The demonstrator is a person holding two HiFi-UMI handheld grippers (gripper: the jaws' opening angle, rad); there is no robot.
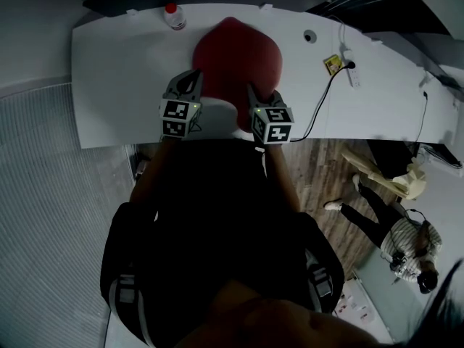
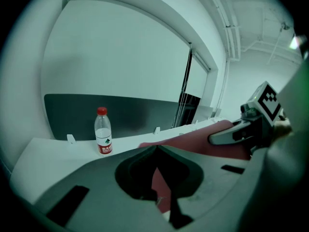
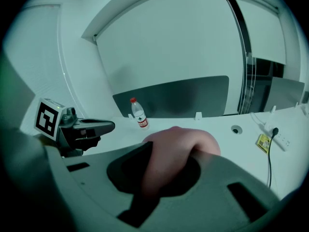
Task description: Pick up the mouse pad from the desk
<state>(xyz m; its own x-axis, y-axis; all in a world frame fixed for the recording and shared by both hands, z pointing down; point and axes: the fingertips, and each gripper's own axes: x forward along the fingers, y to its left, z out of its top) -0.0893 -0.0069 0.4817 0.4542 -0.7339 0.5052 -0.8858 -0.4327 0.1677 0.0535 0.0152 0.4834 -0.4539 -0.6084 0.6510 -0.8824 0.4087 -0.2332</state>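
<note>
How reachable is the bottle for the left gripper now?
Probably not yet: the left gripper is shut on the pad. The desk toward the bottle looks bare; only that grip hinders.

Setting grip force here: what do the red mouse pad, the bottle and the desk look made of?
Mouse pad: a soft, flexible sheet in matte red, probably fabric-topped foam or rubber. It bows into a hump instead of staying flat.
Bottle: thin clear plastic, with a red cap and a printed label.
Desk: smooth white board, likely laminate, with a faint sheen and no visible grain.
</note>
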